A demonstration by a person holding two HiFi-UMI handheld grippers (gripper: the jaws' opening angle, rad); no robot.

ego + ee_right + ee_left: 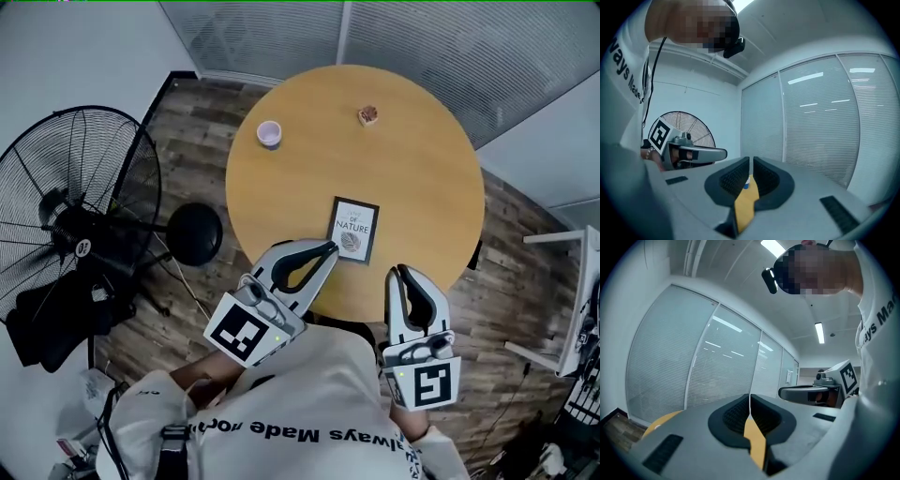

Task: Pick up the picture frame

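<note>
Picture frame (354,230) lies near the table's (422,169) front edge; left gripper (328,247), jaws together, just beside it; right gripper (401,272) likewise closed.

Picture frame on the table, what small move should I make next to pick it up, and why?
Probably open the left claw first. Its jaws are together, and its tip sits just beside the near left corner of the picture frame, which lies flat on the table.

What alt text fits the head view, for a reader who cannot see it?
Seen from above, a picture frame lies flat on a round wooden table. The left tongs point at its near corner; the right tongs hover over the table's near edge.
</note>
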